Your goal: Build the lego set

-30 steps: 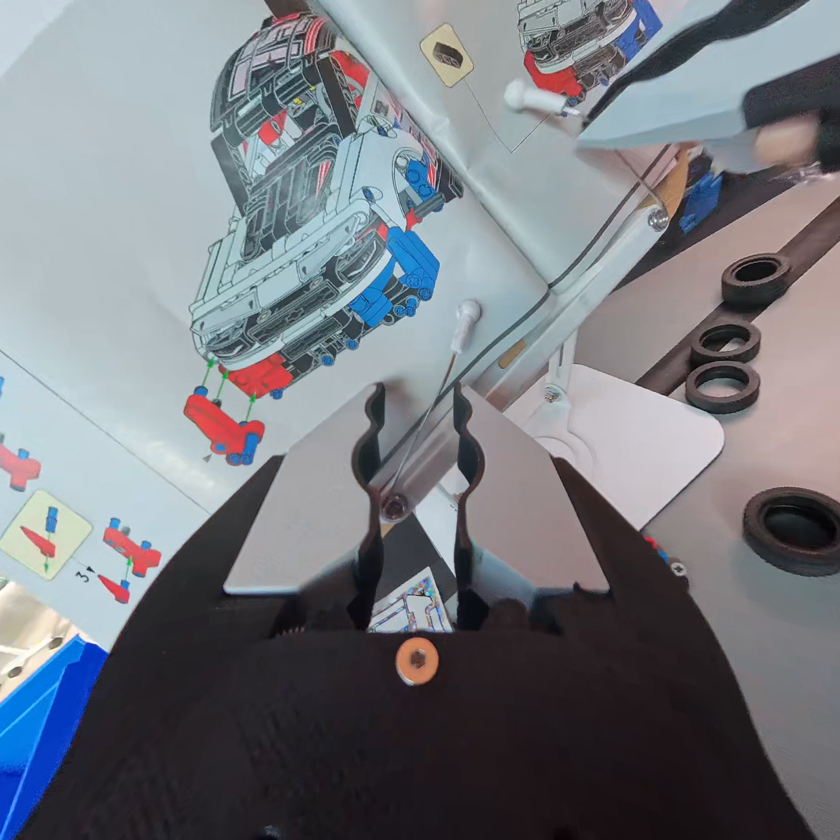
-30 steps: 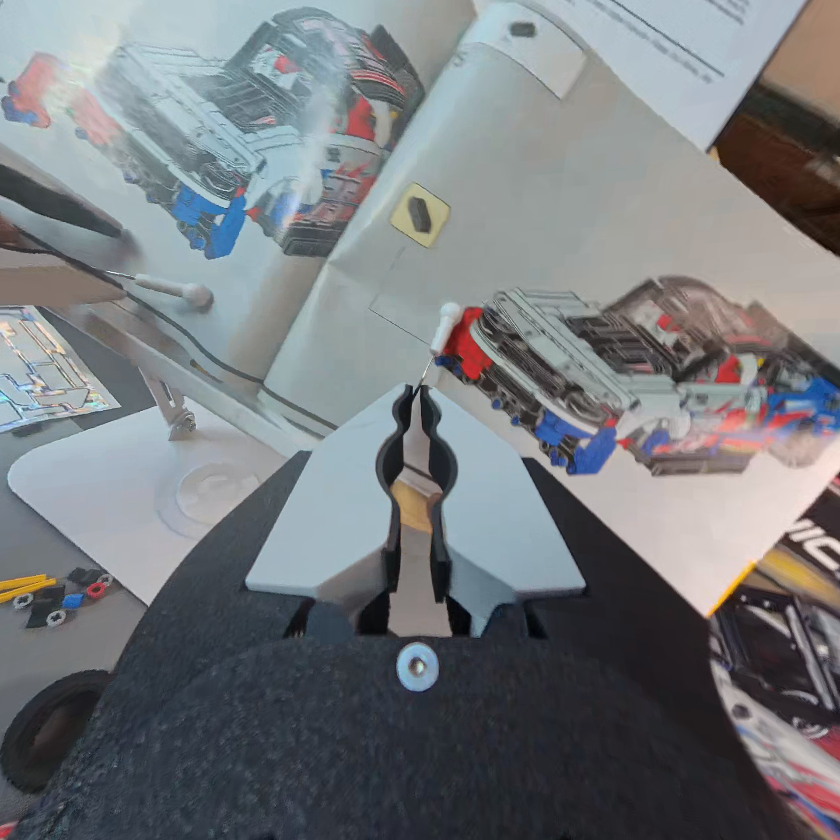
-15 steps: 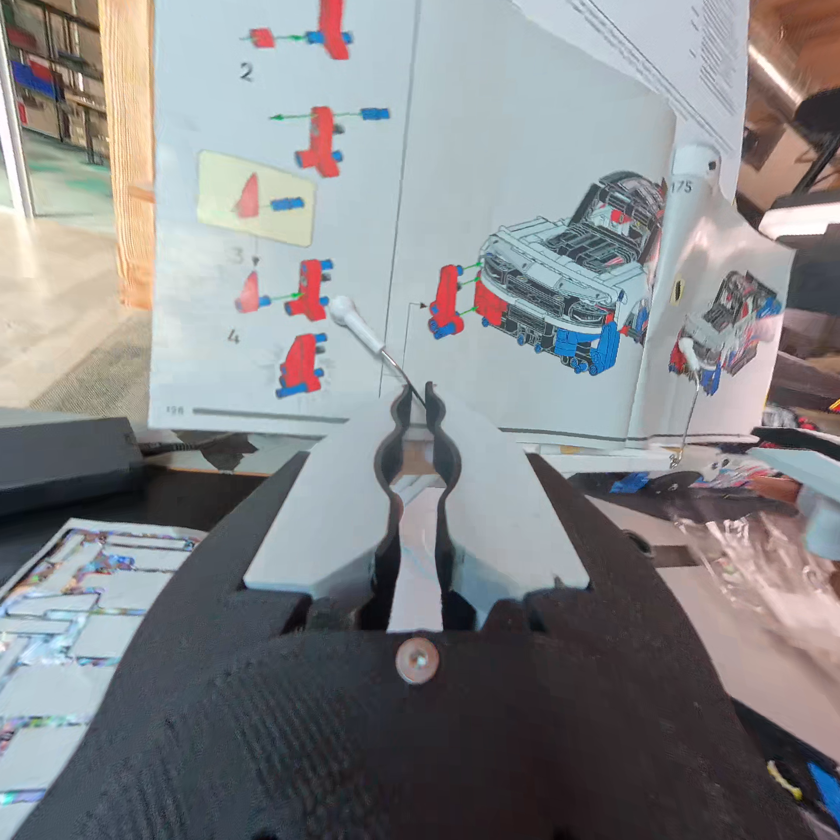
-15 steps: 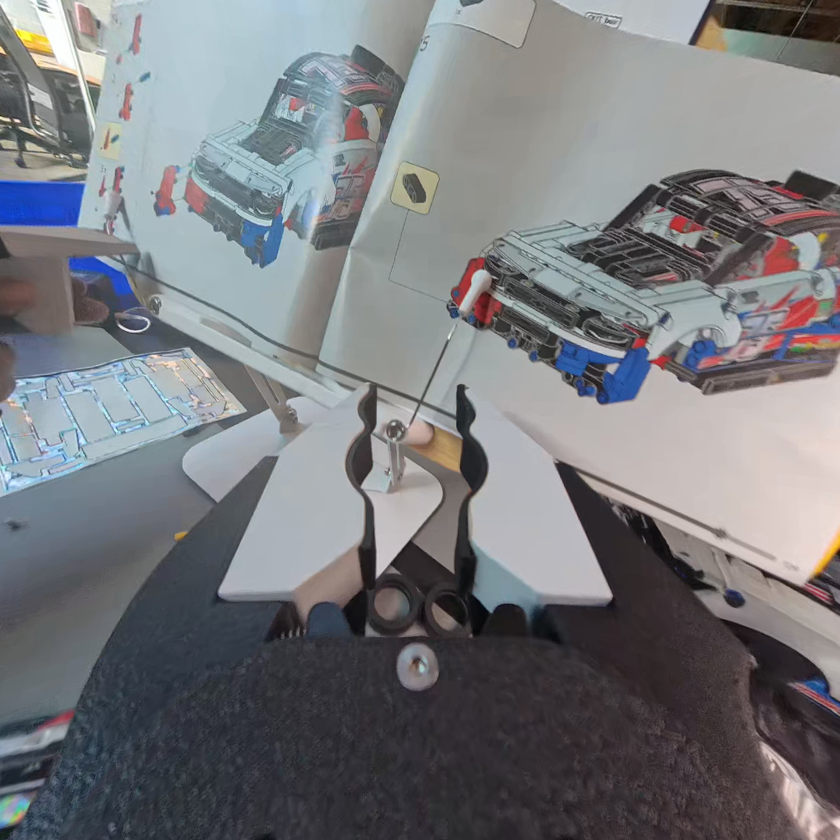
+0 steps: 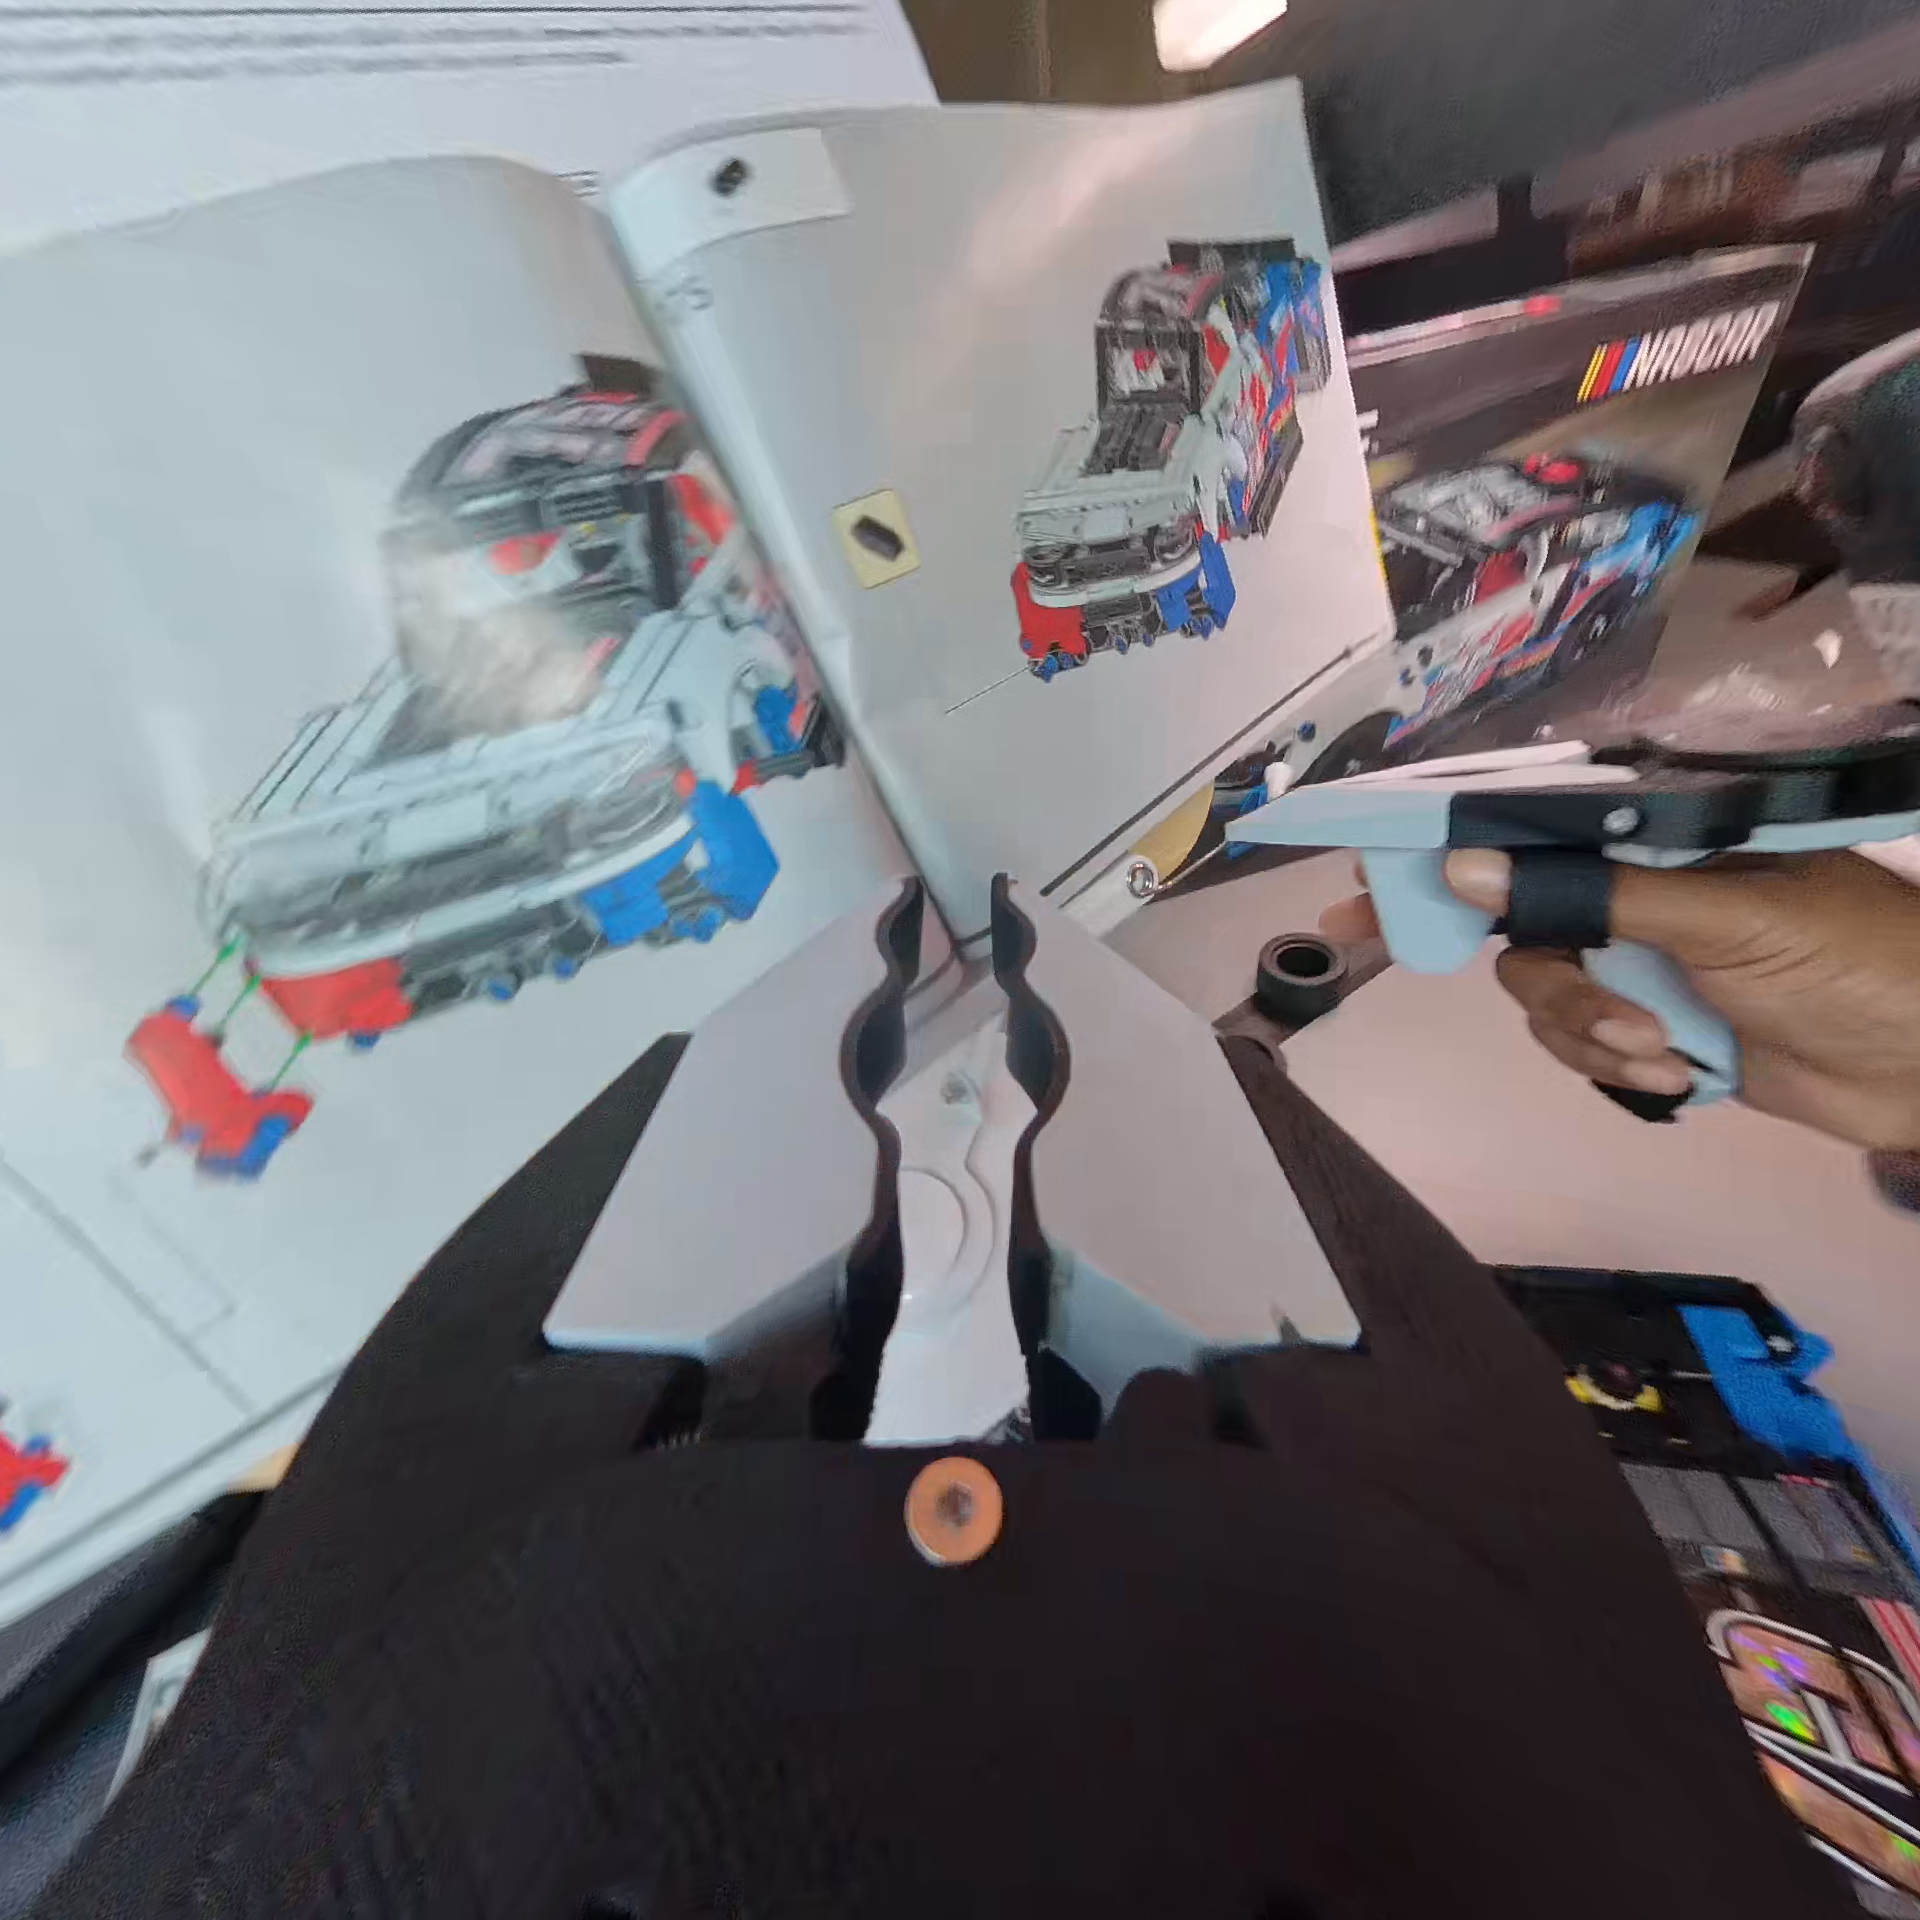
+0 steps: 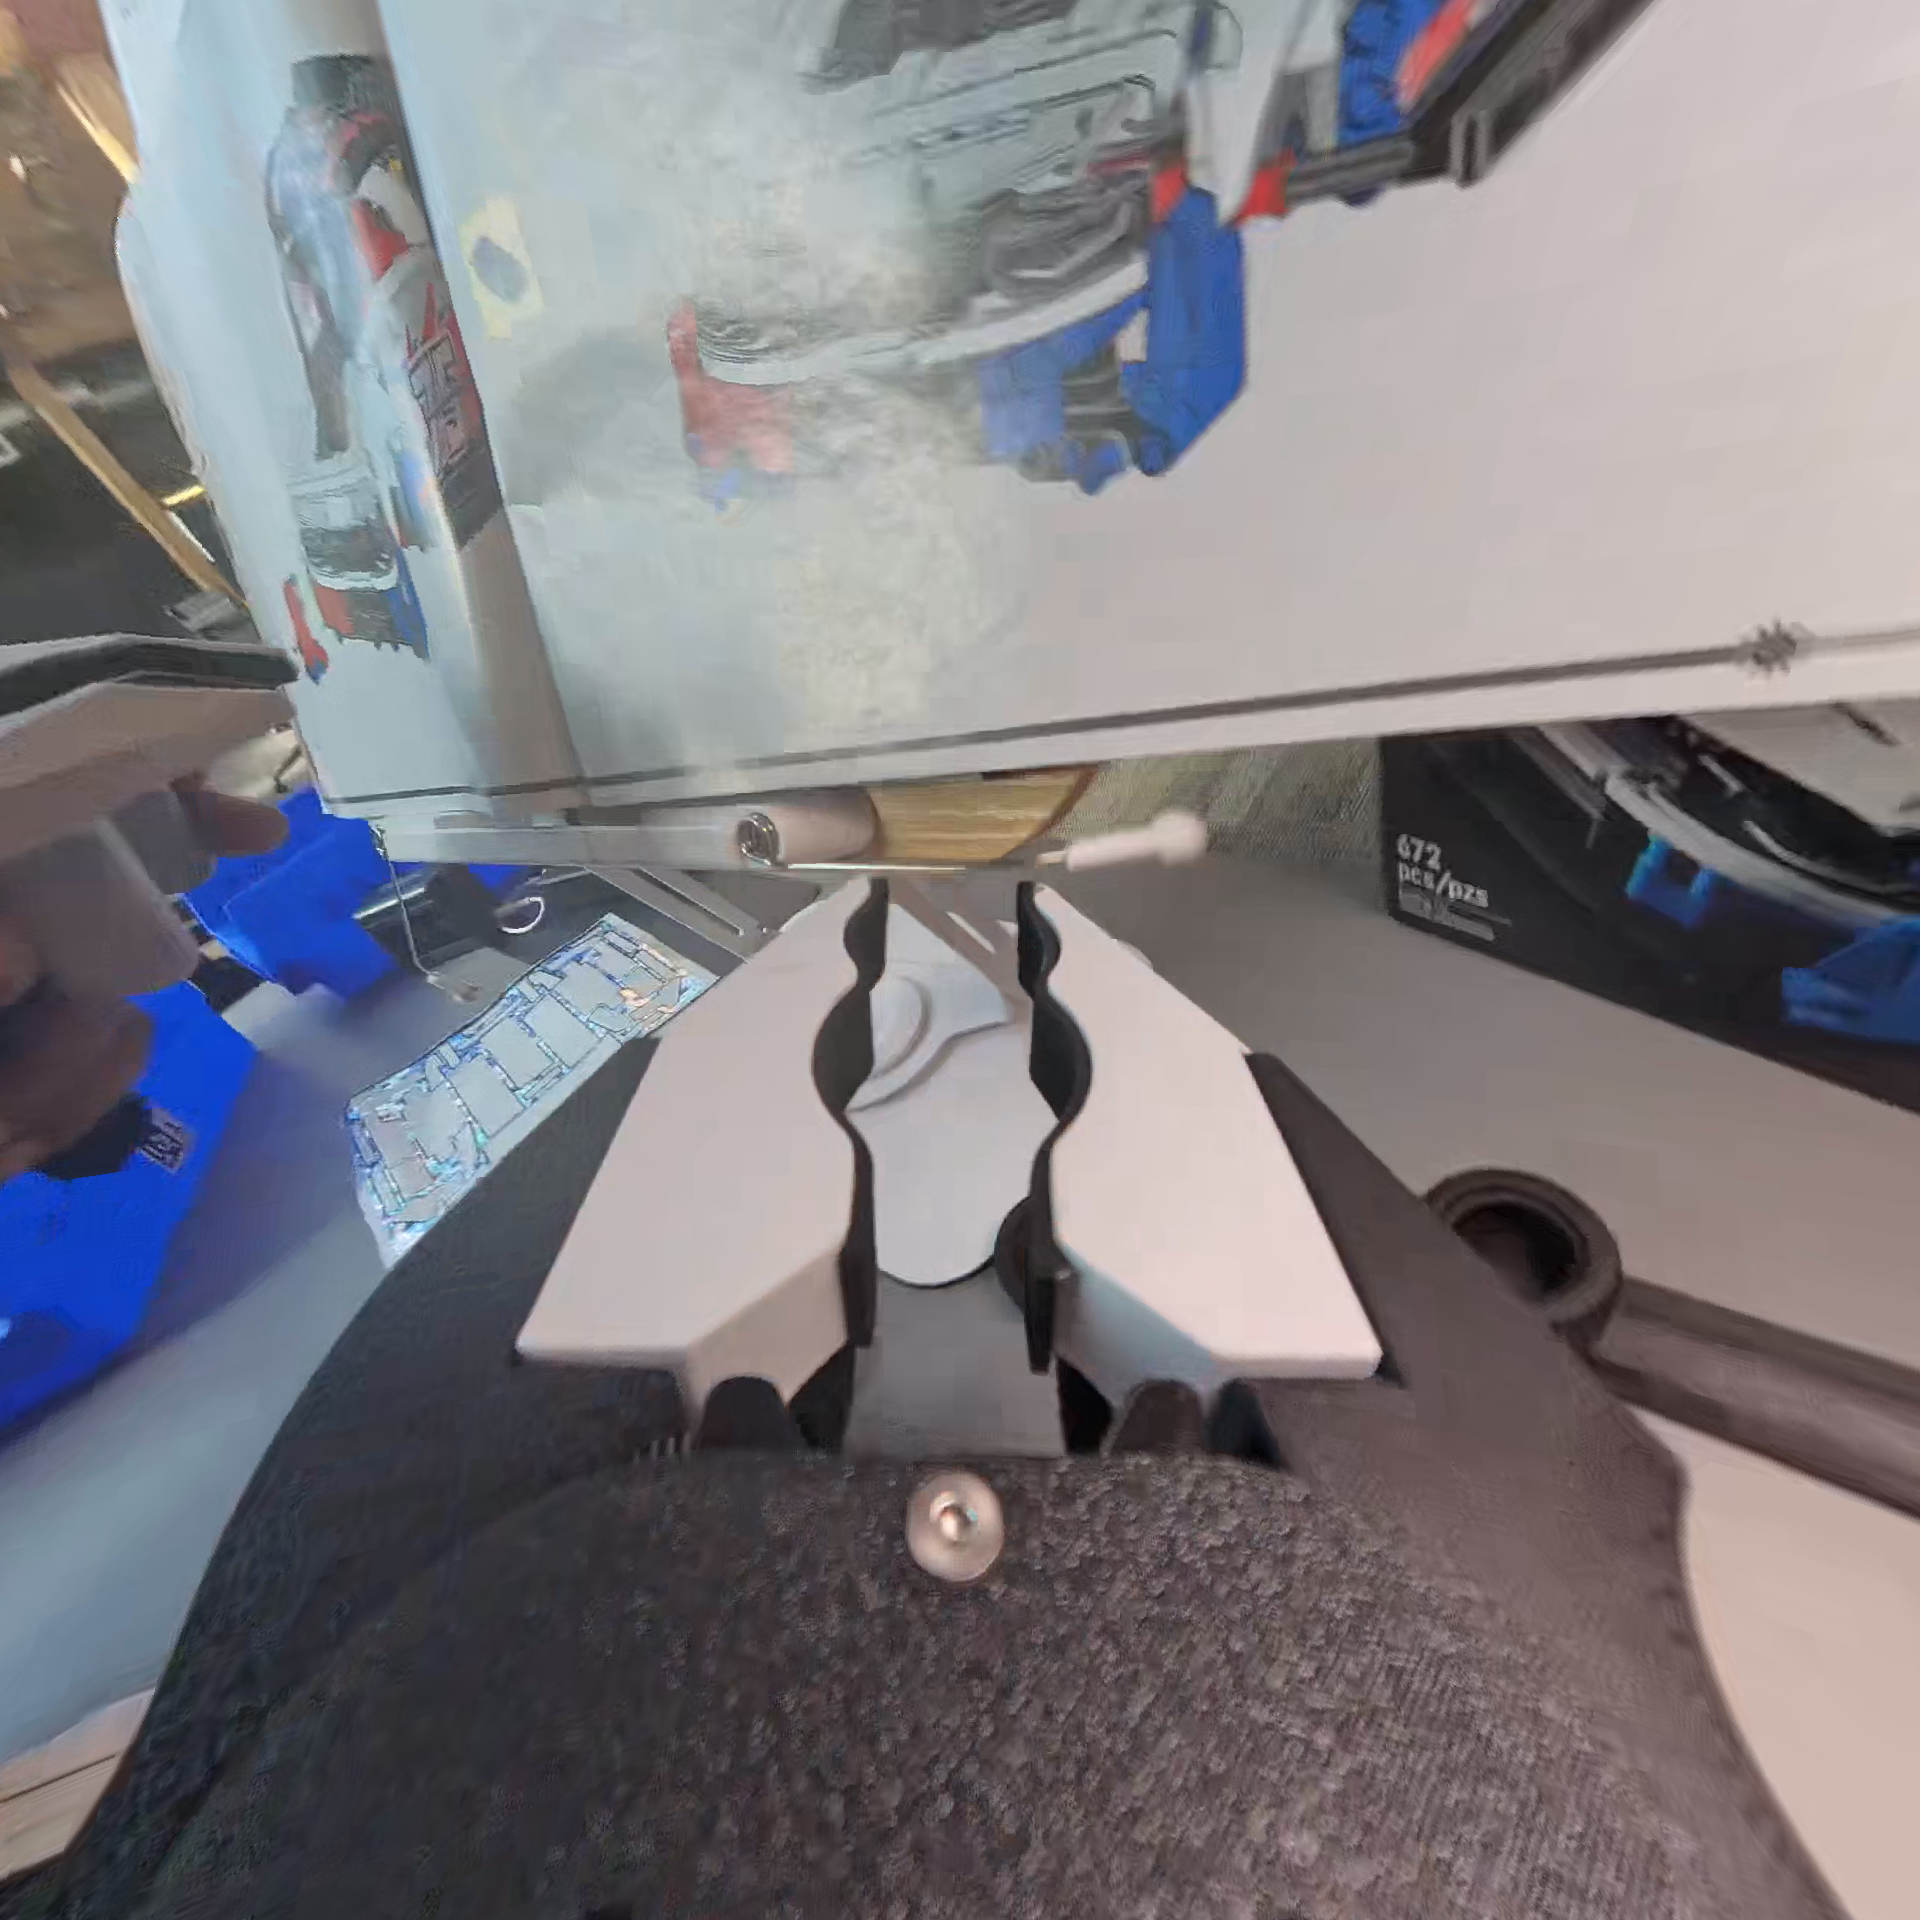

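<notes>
In the left wrist view, the left gripper (image 5: 954,914) is hovering with its fingers narrowly parted and empty before the open instruction booklet (image 5: 499,644) propped on a stand. To the right, a hand (image 5: 1704,997) is holding the right gripper (image 5: 1242,831) near a black tyre (image 5: 1299,971) on the worktop (image 5: 1455,1164).

In the right wrist view, the right gripper (image 6: 951,899) is pointing under the booklet (image 6: 1351,499), fingers apart and empty. A sticker sheet (image 6: 509,1070) is lying left, a tyre (image 6: 1527,1252) right, the set's box (image 6: 1662,883) behind.
</notes>
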{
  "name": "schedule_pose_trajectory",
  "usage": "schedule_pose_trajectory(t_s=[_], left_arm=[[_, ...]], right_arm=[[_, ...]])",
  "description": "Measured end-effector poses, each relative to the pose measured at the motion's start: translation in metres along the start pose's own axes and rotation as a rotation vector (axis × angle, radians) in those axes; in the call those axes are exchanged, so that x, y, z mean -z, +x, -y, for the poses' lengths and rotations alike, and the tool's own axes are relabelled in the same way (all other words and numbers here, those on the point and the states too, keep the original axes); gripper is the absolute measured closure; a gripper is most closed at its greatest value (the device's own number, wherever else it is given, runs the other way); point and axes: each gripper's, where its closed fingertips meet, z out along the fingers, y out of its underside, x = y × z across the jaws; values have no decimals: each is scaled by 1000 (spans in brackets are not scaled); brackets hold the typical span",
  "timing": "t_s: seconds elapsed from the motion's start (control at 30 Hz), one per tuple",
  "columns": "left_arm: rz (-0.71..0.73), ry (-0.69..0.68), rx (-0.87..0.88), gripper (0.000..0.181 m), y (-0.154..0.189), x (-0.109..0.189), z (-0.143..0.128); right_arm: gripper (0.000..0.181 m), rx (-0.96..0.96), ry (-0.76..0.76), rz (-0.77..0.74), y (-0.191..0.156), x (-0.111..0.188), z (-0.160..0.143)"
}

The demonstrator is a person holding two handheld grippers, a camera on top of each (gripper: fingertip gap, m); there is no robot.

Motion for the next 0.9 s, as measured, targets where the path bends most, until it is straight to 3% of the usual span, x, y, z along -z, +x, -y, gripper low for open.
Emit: schedule_pose_trajectory(t_s=[0.13, 0.3, 0.4, 0.53, 0.6, 0.67, 0.9], left_arm=[[127, -154, -252, 181, -5, -55, -4], [124, -173, -178, 181, -7, -66, -7], [131, -158, -195, 181, -8, -65, -8], [120, -164, -198, 181, -8, -63, -9], [114, -165, -200, 181, -8, -62, -9], [113, -162, -211, 181, -9, -60, -11], [71, -132, -147, 181, -12, -58, -17]], right_arm=[[136, -29, 39, -21, 14, 33, 9], [116, 372, 140, -255, 17, 51, 57], [92, 518, 157, -327, 2, 32, 82], [58, 355, 15, -234, 3, -24, 76], [58, 311, -21, -178, -2, -42, 70], [76, 318, -27, -182, -9, -49, 66], [106, 473, 100, -294, -29, -29, 73]])
